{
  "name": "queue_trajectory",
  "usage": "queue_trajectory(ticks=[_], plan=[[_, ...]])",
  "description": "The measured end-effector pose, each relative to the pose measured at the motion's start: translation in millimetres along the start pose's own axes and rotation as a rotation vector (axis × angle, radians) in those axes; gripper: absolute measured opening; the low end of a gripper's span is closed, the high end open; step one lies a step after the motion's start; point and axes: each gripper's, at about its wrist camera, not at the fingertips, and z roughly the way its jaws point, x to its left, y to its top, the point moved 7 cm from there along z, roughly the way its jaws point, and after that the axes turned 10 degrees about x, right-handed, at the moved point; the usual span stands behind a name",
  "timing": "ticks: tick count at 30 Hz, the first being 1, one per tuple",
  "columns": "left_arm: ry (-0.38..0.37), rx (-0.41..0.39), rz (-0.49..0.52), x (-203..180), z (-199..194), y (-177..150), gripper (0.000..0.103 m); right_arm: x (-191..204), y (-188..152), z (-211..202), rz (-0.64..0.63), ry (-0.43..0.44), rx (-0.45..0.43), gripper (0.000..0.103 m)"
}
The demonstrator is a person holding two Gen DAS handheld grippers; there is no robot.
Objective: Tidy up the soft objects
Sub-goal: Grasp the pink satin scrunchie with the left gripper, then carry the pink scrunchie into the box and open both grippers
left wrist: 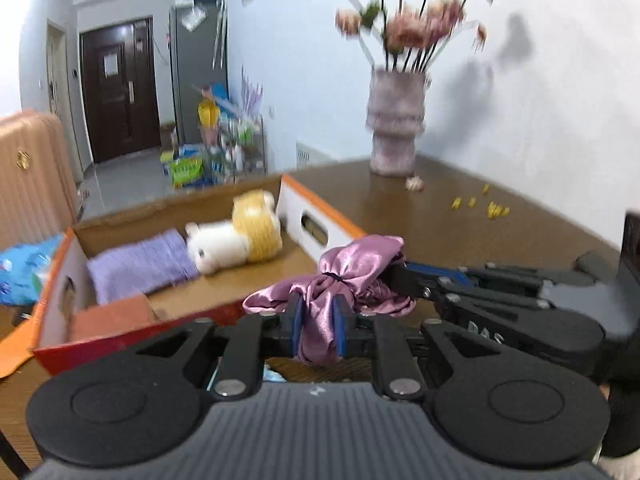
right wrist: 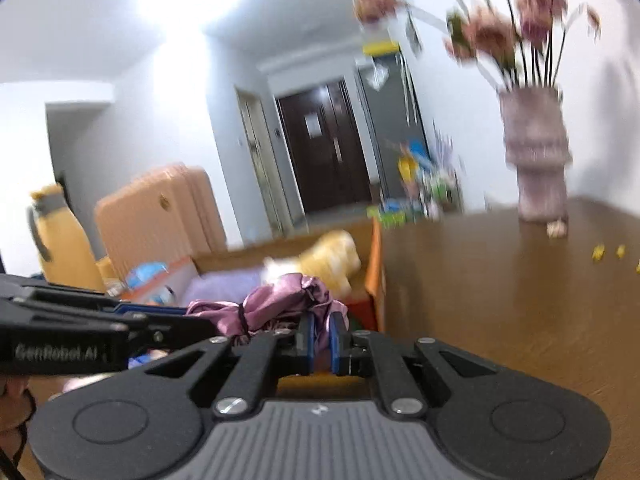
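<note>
Left gripper (left wrist: 316,320) and right gripper (right wrist: 320,340) both clamped on pink satin cloth (left wrist: 340,276), held above table edge (long axis between them); cardboard box (left wrist: 304,216) lies ahead-left, nearer left gripper.

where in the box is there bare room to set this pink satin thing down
Both grippers, left gripper and right gripper, pinch the pink satin cloth. Inside the cardboard box, the bare floor lies at the near right, between the plush toy and the near wall. The far left is crowded by the purple towel and the plush.
</note>
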Motion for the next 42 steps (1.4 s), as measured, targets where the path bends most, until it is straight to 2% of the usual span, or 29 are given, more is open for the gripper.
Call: queue_trajectory(ticks=[3, 6, 10, 12, 14, 18, 20, 23, 24, 25, 26, 27, 28, 30, 33, 35, 36, 37, 40, 42], plan=[[-0.028, -0.072, -0.031, -2.0, -49.5, -10.0, 0.017, 26.0, -5.9, -44.0, -0.004, 0.062, -0.043, 0.007], [-0.080, -0.092, -0.071, -4.0, -90.5, -45.1, 0.016, 46.3, -30.6, -80.3, 0.012, 0.117, -0.013, 0.008], [-0.114, -0.037, -0.157, -2.1, -113.9, -107.6, 0.016, 62.9, -79.9, -110.7, 0.082, 0.175, 0.094, 0.008], [-0.118, 0.020, -0.213, 3.2, -113.9, -136.4, 0.016, 73.3, -103.7, -115.8, 0.047, 0.189, 0.159, 0.008], [-0.097, 0.058, -0.228, 7.6, -112.2, -155.9, 0.016, 78.6, -115.9, -121.0, 0.019, 0.197, 0.194, 0.016], [-0.088, 0.062, -0.215, 10.8, -114.5, -172.7, 0.017, 84.6, -103.5, -136.9, 0.051, 0.242, 0.115, 0.019], [-0.094, 0.061, -0.199, 8.9, -114.9, -176.6, 0.017, 89.2, -92.1, -135.9, 0.070, 0.262, 0.087, 0.044], [-0.095, 0.076, -0.182, 4.0, -113.3, -183.8, 0.019, 98.8, -98.7, -113.5, 0.034, 0.182, 0.171, 0.044], [-0.097, 0.075, -0.185, 3.5, -115.9, -187.5, 0.025, 101.5, -107.2, -104.8, 0.022, 0.151, 0.205, 0.043], [-0.100, 0.074, -0.193, 4.4, -117.7, -189.3, 0.038, 100.7, -116.3, -100.7, 0.019, 0.136, 0.225, 0.042], [-0.110, 0.070, -0.202, 5.3, -120.6, -191.0, 0.047, 98.0, -126.8, -97.4, 0.031, 0.134, 0.237, 0.041], [-0.121, 0.064, -0.216, 6.5, -122.9, -192.9, 0.064, 95.4, -132.1, -97.5, 0.049, 0.143, 0.240, 0.041], [-0.137, 0.057, -0.227, 8.2, -124.3, -193.3, 0.069, 91.7, -136.7, -100.8, 0.074, 0.161, 0.237, 0.041], [-0.149, 0.057, -0.232, 10.5, -121.5, -193.0, 0.068, 86.0, -139.7, -102.0, 0.103, 0.175, 0.245, 0.041], [-0.146, 0.097, -0.240, 14.2, -106.6, -194.6, 0.044, 86.4, -140.0, -101.8, 0.099, 0.174, 0.249, 0.038], [-0.155, 0.088, -0.251, 16.7, -101.3, -195.8, 0.042, 88.2, -139.9, -100.8, 0.105, 0.190, 0.253, 0.026], [-0.166, 0.080, -0.259, 17.8, -101.1, -195.0, 0.037, 89.8, -138.9, -100.6, 0.103, 0.194, 0.249, 0.023], [-0.180, 0.071, -0.267, 19.0, -101.8, -192.7, 0.027, 90.9, -136.4, -101.1, 0.101, 0.202, 0.239, 0.018], [-0.199, 0.006, -0.266, 27.2, -108.5, -168.5, 0.024, 97.0, -116.3, -100.1, 0.086, 0.238, 0.197, 0.016], [-0.208, -0.073, -0.249, 44.0, -113.5, -134.8, 0.024, 99.6, -86.7, -91.4, 0.068, 0.257, 0.163, 0.016]])
